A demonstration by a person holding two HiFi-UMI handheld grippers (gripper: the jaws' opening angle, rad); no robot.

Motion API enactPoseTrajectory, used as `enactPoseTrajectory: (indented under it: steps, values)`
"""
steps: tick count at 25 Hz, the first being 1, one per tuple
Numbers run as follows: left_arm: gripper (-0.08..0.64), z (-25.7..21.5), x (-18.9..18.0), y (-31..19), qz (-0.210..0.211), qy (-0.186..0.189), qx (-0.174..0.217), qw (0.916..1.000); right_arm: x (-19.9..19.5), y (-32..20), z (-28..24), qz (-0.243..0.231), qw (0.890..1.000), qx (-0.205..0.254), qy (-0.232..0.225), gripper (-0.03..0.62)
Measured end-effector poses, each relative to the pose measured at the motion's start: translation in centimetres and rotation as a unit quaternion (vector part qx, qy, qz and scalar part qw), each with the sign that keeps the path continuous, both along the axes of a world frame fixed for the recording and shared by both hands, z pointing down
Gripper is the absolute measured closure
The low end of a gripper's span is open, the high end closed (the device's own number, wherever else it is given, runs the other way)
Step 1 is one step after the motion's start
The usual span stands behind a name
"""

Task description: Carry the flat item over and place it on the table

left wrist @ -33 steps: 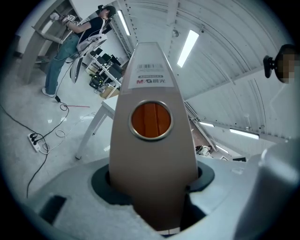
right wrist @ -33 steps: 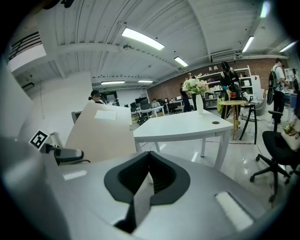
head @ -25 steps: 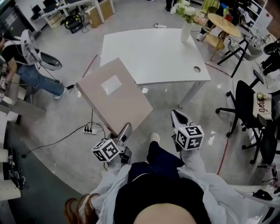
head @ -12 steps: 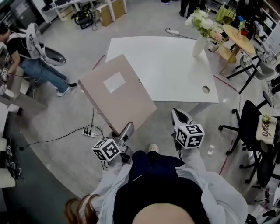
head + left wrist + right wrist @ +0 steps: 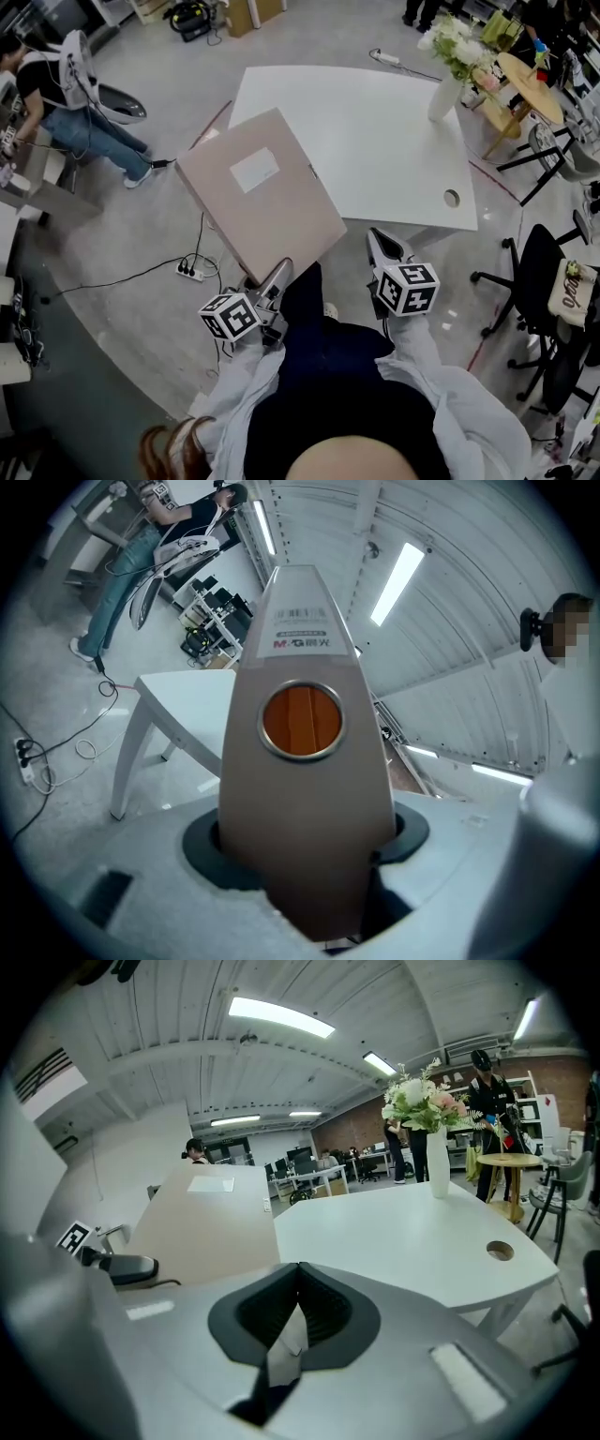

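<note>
Clamping folder (image 5: 272,211), spine hole (image 5: 300,719) hidden overhead

The flat beige cardboard binder (image 5: 262,192) is covering the near left corner of the white table (image 5: 375,131). Its lower edge is hiding the tips of the left gripper (image 5: 277,274). The print on the binder's white spine label (image 5: 302,635) is showing too small to read. Left of the table, a seated person in blue jeans (image 5: 56,103) is being cut off by the picture's edge.
</note>
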State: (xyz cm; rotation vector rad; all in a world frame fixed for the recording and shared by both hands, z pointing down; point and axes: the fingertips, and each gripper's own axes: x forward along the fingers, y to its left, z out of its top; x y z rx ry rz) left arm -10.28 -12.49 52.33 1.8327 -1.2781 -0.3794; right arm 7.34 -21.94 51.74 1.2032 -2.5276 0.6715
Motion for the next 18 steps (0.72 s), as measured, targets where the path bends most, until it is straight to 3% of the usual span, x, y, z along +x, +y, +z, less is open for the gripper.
enactPoseTrajectory:
  steps: [11, 18]
  values:
    - [0.281, 0.4, -2.1, -9.7, 0.010, 0.043, -0.015, 0.9989, -1.6, -9.0, 0.3, 0.004, 1.000, -0.006, 0.000, 0.581]
    - [0.281, -0.1, -6.0, -18.1, 0.032, 0.055, -0.031, 0.9975, -5.7, -17.4, -1.4, 0.008, 1.000, 0.000, 0.001, 0.581]
